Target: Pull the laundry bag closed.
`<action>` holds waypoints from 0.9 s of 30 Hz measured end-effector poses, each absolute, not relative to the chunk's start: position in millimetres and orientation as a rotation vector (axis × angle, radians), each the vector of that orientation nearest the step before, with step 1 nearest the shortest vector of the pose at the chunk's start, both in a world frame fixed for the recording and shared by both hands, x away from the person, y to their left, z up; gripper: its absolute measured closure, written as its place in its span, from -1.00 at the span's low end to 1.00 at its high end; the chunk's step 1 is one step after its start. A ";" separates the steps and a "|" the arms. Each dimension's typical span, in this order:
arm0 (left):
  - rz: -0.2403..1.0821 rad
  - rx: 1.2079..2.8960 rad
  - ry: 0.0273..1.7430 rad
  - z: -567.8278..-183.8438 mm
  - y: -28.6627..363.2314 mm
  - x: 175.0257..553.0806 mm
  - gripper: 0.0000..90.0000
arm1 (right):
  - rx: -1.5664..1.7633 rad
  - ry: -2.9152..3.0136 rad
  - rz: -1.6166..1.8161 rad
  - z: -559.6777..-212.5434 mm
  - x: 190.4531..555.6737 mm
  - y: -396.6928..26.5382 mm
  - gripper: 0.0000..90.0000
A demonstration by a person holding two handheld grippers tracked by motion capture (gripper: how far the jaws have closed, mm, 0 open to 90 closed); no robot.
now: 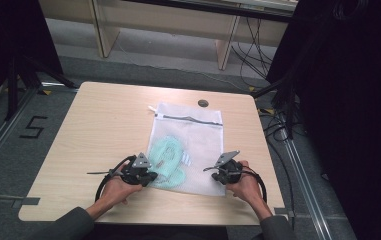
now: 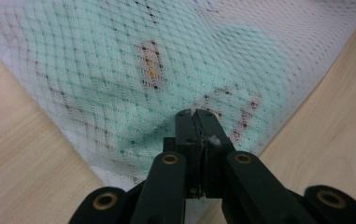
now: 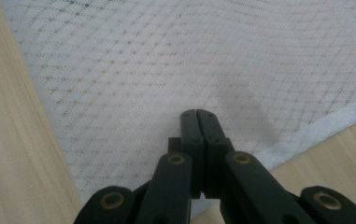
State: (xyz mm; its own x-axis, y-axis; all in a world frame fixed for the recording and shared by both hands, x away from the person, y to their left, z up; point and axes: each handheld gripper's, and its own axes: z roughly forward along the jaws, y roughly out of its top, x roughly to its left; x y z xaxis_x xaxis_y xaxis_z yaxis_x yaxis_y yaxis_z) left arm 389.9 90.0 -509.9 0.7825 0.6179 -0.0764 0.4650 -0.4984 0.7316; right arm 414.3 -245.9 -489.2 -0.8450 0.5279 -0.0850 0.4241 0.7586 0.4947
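A white mesh laundry bag [image 1: 190,132] lies flat on the wooden table [image 1: 103,130], its dark zipper [image 1: 188,118] at the far end. Inside it a mint-green garment [image 1: 167,156] shows through the mesh [image 2: 119,70]. My left gripper [image 1: 153,176] sits at the bag's near left corner; in the left gripper view its jaws [image 2: 195,113] are shut, with the mesh puckered at their tips. My right gripper [image 1: 217,175] sits at the near right corner, and its jaws [image 3: 197,113] are shut on the white mesh [image 3: 166,60] just inside the hem.
A small dark round disc [image 1: 203,103] lies on the table beyond the bag. Bare tabletop spreads to the left of the bag. Cables [image 1: 278,125] trail over the floor past the table's right edge. Desk legs [image 1: 225,45] stand behind the table.
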 end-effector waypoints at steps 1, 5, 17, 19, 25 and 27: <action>0.238 2.184 0.804 -510.1 90.4 390.1 0.96 | 0.789 2.754 0.672 -487.6 412.3 -245.8 1.00; 0.248 2.199 0.805 -509.3 92.5 391.6 0.96 | 0.755 2.767 0.668 -487.3 410.5 -243.0 1.00; 0.254 2.216 0.845 -508.3 101.8 399.3 0.97 | 0.697 2.812 0.667 -486.8 402.3 -234.3 1.00; 0.250 2.222 0.834 -507.8 103.3 400.6 0.97 | 0.687 2.813 0.665 -486.3 402.1 -233.9 1.00; 0.244 2.207 0.896 -508.0 111.0 406.8 0.97 | 0.664 2.841 0.691 -487.2 397.4 -225.9 1.00; 0.237 2.203 0.906 -507.7 114.3 409.1 0.97 | 0.634 2.857 0.689 -487.1 394.2 -219.1 1.00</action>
